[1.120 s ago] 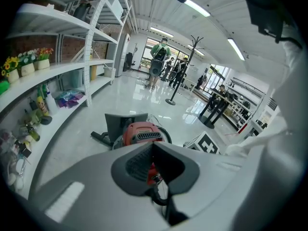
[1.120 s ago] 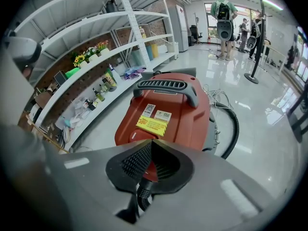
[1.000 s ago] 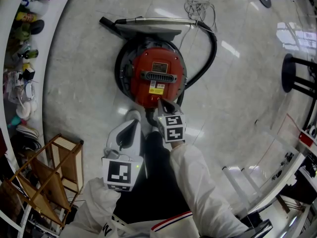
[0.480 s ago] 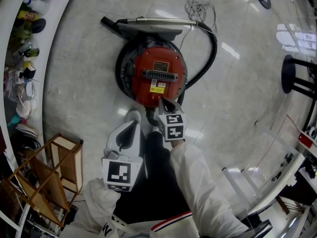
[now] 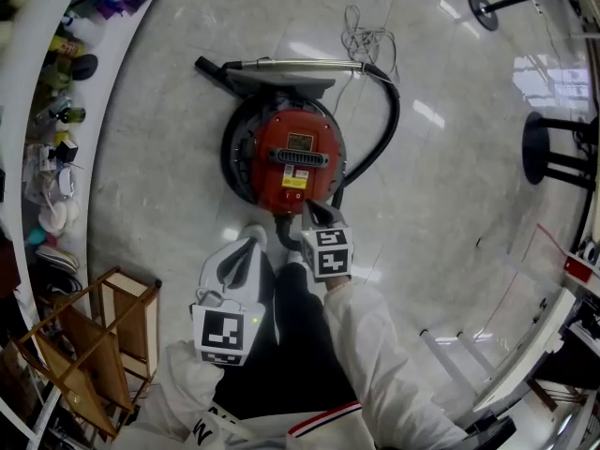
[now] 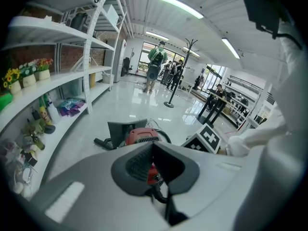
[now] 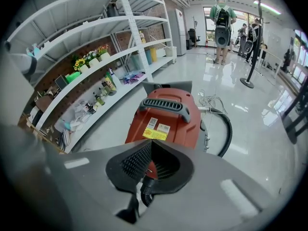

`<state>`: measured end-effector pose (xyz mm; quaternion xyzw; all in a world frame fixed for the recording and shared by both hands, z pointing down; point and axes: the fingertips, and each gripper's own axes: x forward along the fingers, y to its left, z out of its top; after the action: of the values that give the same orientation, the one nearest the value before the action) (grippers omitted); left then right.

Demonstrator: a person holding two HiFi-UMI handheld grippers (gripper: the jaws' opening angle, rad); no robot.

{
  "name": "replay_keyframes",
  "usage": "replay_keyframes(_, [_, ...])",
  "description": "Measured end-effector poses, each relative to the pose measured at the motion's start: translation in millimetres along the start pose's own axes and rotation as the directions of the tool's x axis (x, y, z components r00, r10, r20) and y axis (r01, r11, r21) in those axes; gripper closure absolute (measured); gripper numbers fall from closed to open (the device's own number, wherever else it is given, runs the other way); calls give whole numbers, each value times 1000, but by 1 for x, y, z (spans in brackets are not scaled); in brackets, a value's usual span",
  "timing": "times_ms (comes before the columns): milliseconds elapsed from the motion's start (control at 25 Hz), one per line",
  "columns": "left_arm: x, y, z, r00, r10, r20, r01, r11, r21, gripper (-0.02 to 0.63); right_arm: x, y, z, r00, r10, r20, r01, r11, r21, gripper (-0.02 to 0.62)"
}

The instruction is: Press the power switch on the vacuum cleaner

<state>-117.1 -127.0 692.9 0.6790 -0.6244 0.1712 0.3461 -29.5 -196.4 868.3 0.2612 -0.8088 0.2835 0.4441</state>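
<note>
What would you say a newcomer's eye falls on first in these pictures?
The red vacuum cleaner stands out at the centre of the pale glossy floor, its black hose curving round it at the head view's right. The right gripper, jaws shut, points at the vacuum's near edge, while the left gripper, also shut, hangs nearer the person.

The vacuum cleaner [image 5: 286, 153] sits on the floor [image 5: 441, 186] ahead of the person. Its hose [image 5: 386, 125] curves round its right side to the wand [image 5: 295, 64] lying across behind it. The right gripper [image 5: 314, 212] is at its near edge, and the left gripper [image 5: 246, 251] is nearer the person, to the left. Shelves [image 5: 47, 111] run along the left.
</note>
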Motion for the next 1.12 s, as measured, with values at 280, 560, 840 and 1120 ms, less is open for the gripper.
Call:
replay_keyframes(280, [-35,3,45,998,11,62,-14,999,52,606,-64,3,38,996,-19,90,18,1000,17,595])
replay_keyframes(560, [-57,-5,67,997,7,72,-14,996,88,606,-120,-7,55,988,-73,135,70,997,26,595])
replay_keyframes(840, [-87,-11,99,990,25,139,-40,994,106,606,-188,-4,81,973,-82,216,88,996,-20,595])
replay_keyframes(1120, [-110,-20,131,980,23,198,-53,988,147,606,-247,8,100,944,-70,322,89,995,-46,595])
